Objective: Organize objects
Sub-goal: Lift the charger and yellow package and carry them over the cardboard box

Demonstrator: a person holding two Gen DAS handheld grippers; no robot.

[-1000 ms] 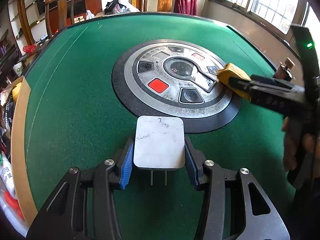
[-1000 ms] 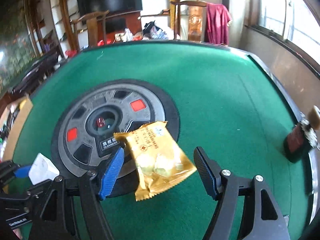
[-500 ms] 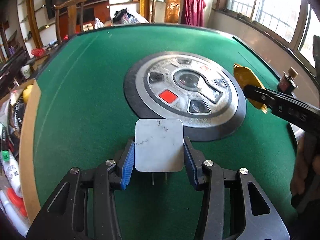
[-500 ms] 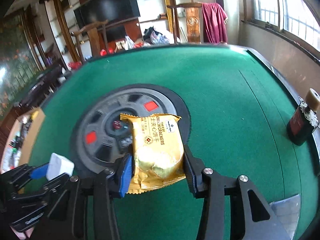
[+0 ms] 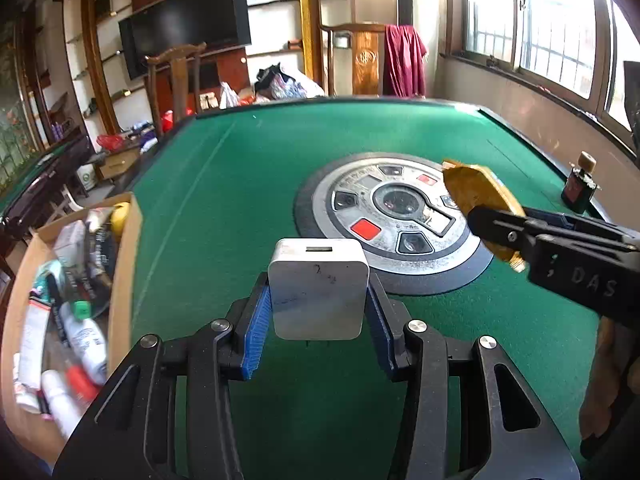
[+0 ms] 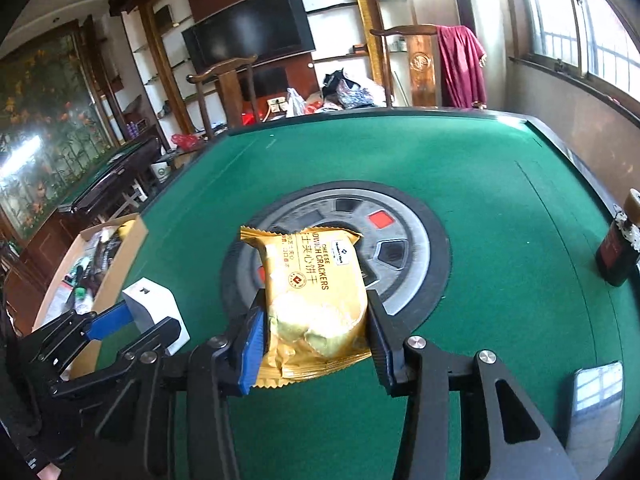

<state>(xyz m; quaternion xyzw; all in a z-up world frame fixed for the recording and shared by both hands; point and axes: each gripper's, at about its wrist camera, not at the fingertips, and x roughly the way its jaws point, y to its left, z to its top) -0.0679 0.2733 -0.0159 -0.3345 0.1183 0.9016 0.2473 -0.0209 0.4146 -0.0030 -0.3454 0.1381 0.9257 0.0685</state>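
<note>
My left gripper (image 5: 318,320) is shut on a white square charger (image 5: 318,290), held above the green table; its prongs point down. It also shows in the right wrist view (image 6: 154,312). My right gripper (image 6: 314,344) is shut on a yellow cheese cracker packet (image 6: 316,300), held above the table near the round centre panel (image 6: 404,256). The packet also shows in the left wrist view (image 5: 478,200), at the right. A cardboard box (image 5: 120,264) with several bottles and tubes stands at the table's left edge.
A small dark bottle with a cork (image 6: 618,252) stands at the table's right edge. A phone (image 6: 596,384) lies at the near right. The round centre panel (image 5: 400,224) sits mid-table. Wooden chairs and shelves stand beyond the far edge.
My right gripper closed on the cracker packet and lifted it. Both grippers have risen and tilted up, and the cardboard box has come into view at the left.
</note>
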